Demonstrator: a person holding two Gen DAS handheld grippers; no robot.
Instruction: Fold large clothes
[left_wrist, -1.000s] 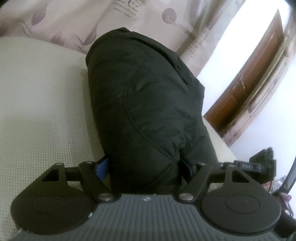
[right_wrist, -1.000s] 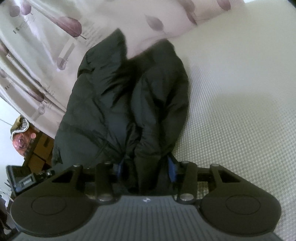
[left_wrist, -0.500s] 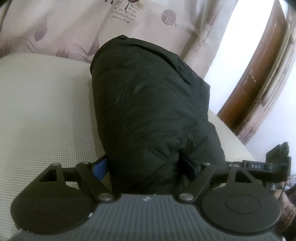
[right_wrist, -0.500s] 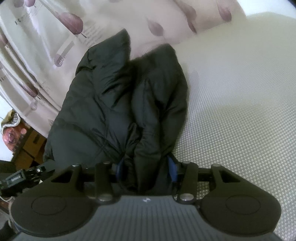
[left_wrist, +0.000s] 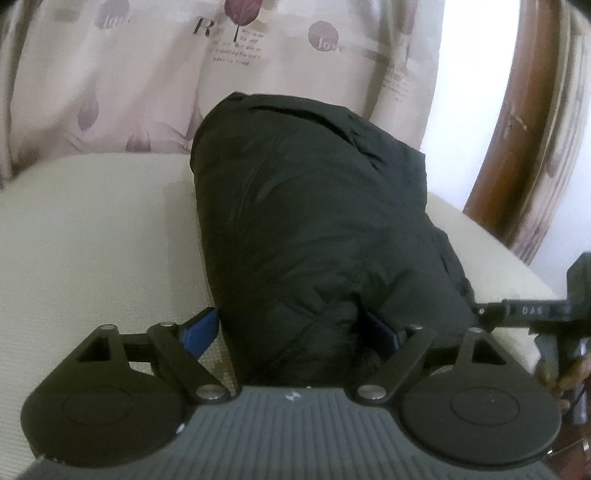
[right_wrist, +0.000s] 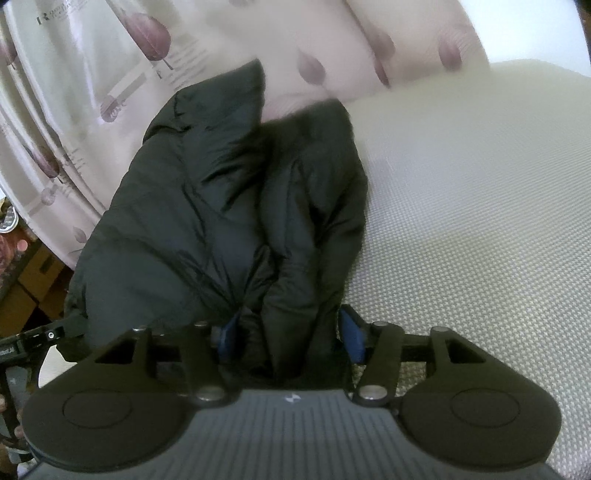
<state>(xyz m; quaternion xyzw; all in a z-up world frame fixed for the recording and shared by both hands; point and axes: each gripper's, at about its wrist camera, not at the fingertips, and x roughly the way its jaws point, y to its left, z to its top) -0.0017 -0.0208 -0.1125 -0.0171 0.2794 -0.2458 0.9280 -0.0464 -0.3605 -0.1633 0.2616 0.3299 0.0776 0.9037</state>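
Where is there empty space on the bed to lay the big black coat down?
The left gripper and right gripper each pinch the black coat. Bare cream mattress lies to the coat's right, up to the leafy curtain, and more to its left. The strip against the curtain behind the coat looks crowded.

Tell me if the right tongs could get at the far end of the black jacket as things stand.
Probably not. The right tongs are shut on the near end of the black jacket, so they are busy. The far end lies well ahead by the curtain; they would need to let go first.
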